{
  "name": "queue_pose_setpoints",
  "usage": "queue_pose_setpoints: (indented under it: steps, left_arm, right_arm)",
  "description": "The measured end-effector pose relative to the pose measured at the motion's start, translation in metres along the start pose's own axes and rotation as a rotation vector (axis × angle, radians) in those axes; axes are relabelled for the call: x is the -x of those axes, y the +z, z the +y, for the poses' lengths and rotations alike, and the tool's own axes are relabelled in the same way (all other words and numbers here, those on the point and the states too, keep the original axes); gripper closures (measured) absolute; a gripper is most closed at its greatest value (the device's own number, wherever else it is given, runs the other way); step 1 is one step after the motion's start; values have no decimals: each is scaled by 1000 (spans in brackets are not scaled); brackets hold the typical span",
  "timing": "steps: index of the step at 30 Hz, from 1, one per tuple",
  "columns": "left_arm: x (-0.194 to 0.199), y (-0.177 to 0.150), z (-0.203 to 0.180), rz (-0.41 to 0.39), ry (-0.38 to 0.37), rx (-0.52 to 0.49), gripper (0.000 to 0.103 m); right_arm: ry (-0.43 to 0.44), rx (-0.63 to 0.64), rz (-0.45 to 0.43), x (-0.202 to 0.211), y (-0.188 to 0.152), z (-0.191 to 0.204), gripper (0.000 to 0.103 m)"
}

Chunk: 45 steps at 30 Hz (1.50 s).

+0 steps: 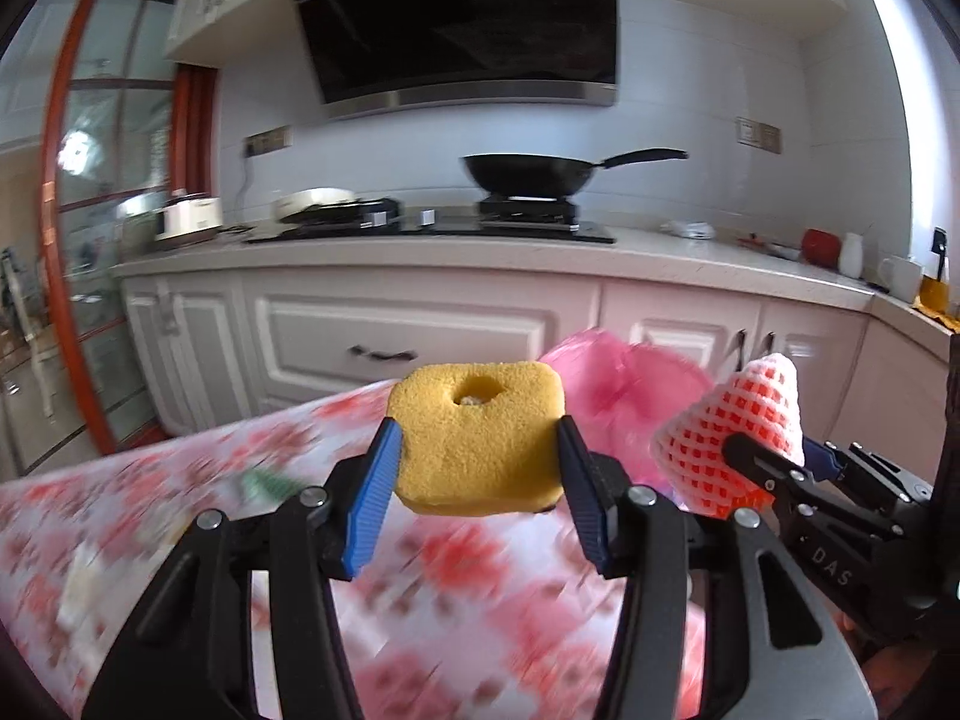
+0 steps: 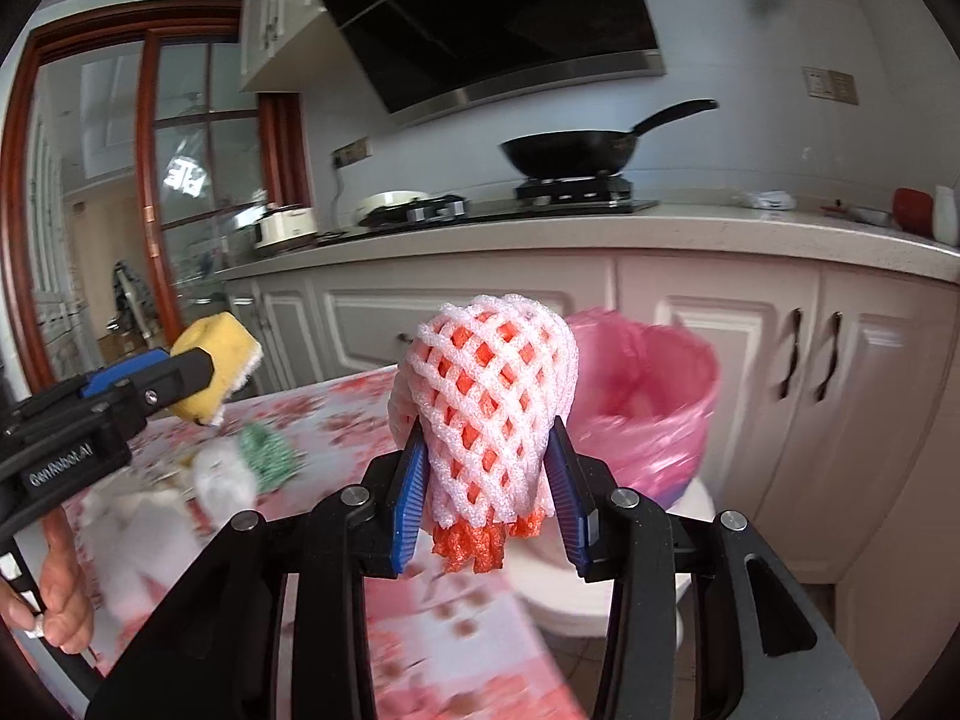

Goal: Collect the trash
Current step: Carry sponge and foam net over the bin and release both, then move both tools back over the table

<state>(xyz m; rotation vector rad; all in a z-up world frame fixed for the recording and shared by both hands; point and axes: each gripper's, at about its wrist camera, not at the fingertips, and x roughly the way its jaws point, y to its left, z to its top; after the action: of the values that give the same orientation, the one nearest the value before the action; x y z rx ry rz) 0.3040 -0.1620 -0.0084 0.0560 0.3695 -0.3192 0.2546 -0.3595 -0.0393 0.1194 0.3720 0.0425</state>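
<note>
Yellow sponge (image 1: 477, 435), squarish with a round hole in its top face, sits clamped between the blue pads of the left gripper (image 1: 478, 474). Its broad face tilts up toward the camera; its long side runs left-right across the jaws, which stand partly open, pressed to its two sides. From the right wrist view it shows a white underside.

White foam fruit net (image 2: 486, 405) over an orange inner net, held in the right gripper (image 2: 489, 492), pads closed on its flanks at a middling width. Long axis upright: rounded closed end up, frayed orange ends hanging down below the pads.

Both pieces are up in the air above the near edge of a table with a pink floral cloth (image 1: 198, 480). Pink-lined bin (image 2: 651, 396) stands just beyond the table, right of the net, in front of white cabinets. Crumpled white and green scraps (image 2: 264, 450) lie on the cloth at left, blurred. A hand (image 2: 57, 591) shows at lower left.
</note>
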Motion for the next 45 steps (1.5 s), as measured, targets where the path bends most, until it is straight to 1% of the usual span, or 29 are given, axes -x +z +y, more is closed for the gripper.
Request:
queue_pose_setpoints:
  steps: [2, 4, 8, 12, 17, 19, 20, 21, 22, 24, 25, 26, 27, 28, 31, 33, 34, 36, 39, 40, 43, 45]
  left_arm:
    - [-23, 13, -11, 8, -41, -2, 52]
    - [-54, 29, -23, 19, -89, -1, 51]
    - [-107, 48, -38, 48, -121, 5, 51]
    - [-161, 63, -52, 78, -148, 8, 51]
    - [-215, 70, -64, 107, -168, 23, 50]
    - [-238, 70, -68, 123, -176, 27, 48]
    - [-243, 69, -68, 126, -174, 28, 47]
    - [-252, 67, -69, 129, -175, 30, 45]
    - [-260, 64, -68, 137, -178, 32, 44]
    - [-268, 59, -65, 160, -181, 35, 41]
    - [-268, 56, -64, 164, -182, 30, 40]
    - [-265, 53, -63, 157, -186, 26, 36]
    - [-264, 51, -62, 155, -196, 25, 31]
    - [-263, 50, -62, 160, -205, 19, 28]
    - [-253, 48, -60, 163, -173, 0, 26]
    - [-237, 48, -52, 152, -161, 25, 26]
    - [-226, 47, -47, 145, -145, 30, 26]
    - [-203, 44, -39, 130, -109, 25, 20]
    - [-159, 34, -21, 101, -55, 17, 16]
    - [-143, 30, -15, 95, -40, 13, 16]
    - [-96, 18, 1, 68, -3, 19, 9]
    - [-58, 8, 12, 48, 5, 34, 6]
  right_arm:
    - [-29, 4, -3, -12, 8, -16, 63]
    - [-48, 3, 5, -25, 18, -32, 63]
    - [-75, -13, 6, -49, 36, -62, 63]
    - [-96, -21, 16, -81, 51, -88, 63]
    - [-100, -34, 51, -122, 57, -112, 62]
    - [-79, -38, 66, -134, 57, -119, 59]
    - [-75, -30, 78, -140, 55, -122, 58]
    - [-72, -27, 88, -144, 53, -125, 51]
    - [-75, -30, 94, -147, 52, -127, 49]
    - [-76, -44, 100, -146, 48, -132, 49]
    - [-72, -56, 100, -142, 46, -134, 47]
    - [-62, -68, 94, -138, 44, -135, 45]
    - [-50, -74, 87, -134, 43, -135, 37]
    - [-46, -69, 78, -130, 42, -134, 30]
    - [-94, -34, 56, -116, 44, -126, 30]
    - [-91, -51, 31, -100, 45, -123, 30]
    - [-92, -55, 22, -92, 46, -122, 30]
    - [-98, -50, 10, -73, 45, -114, 30]
    - [-87, -37, -3, -44, 41, -96, 28]
    - [-82, -31, -9, -35, 40, -89, 26]
    - [-62, -26, -26, -8, 34, -61, 21]
    - [-31, -28, -27, 8, 26, -38, 20]
